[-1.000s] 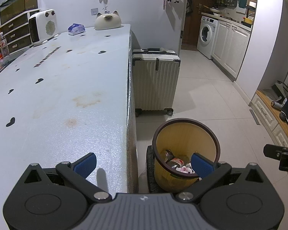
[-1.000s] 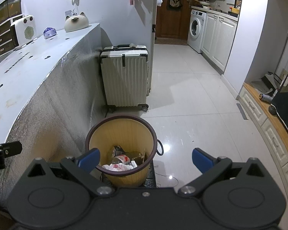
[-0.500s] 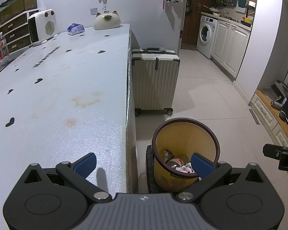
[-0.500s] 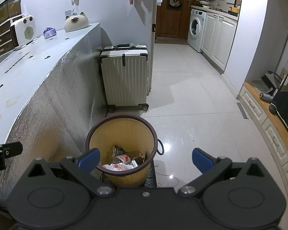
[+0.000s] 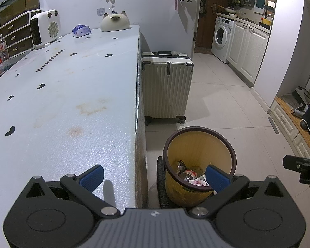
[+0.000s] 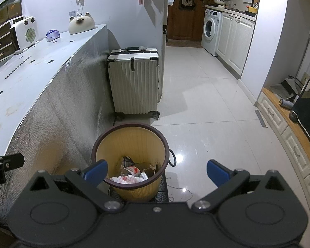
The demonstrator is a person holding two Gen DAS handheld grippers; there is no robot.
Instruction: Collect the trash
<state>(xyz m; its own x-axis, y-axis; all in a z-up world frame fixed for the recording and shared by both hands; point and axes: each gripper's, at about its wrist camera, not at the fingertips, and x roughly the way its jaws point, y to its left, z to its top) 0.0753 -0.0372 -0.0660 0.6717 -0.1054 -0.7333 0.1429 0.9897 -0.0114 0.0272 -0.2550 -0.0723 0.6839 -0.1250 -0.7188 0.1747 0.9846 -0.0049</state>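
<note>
We see the bin (image 6: 130,163) standing on the floor (image 6: 206,107) just beside the counter's foil-clad side, on a dark mat (image 6: 163,194). It is yellow with a dark rim, and its trash (image 6: 132,173) lies at the bottom: 2 cans, some brown card and crumpled white paper with red marks. In the left view the same bin (image 5: 198,159) sits right of the counter (image 5: 62,103) edge, with the cans and paper (image 5: 189,175) showing inside.

Our left tongs (image 5: 155,177) are spread wide and hold nothing; 1 blue pad (image 5: 92,175) is over the counter top and the other appears in front of the bin's rim. Our right tongs (image 6: 156,172) are also wide and empty, the left pad (image 6: 96,171) in front of the bin's near rim, the right pad over bare floor.

Behind the bin a white suitcase (image 6: 134,82) stands upright against the counter's end. On the far end of the counter sit a cat-shaped thing (image 5: 115,22), a blue-white packet (image 5: 81,30) and a white heater (image 5: 44,28). The counter top carries brownish stains and small dark marks. Farther back, a washer (image 6: 210,31) stands beside white cabinets (image 6: 235,41).
</note>
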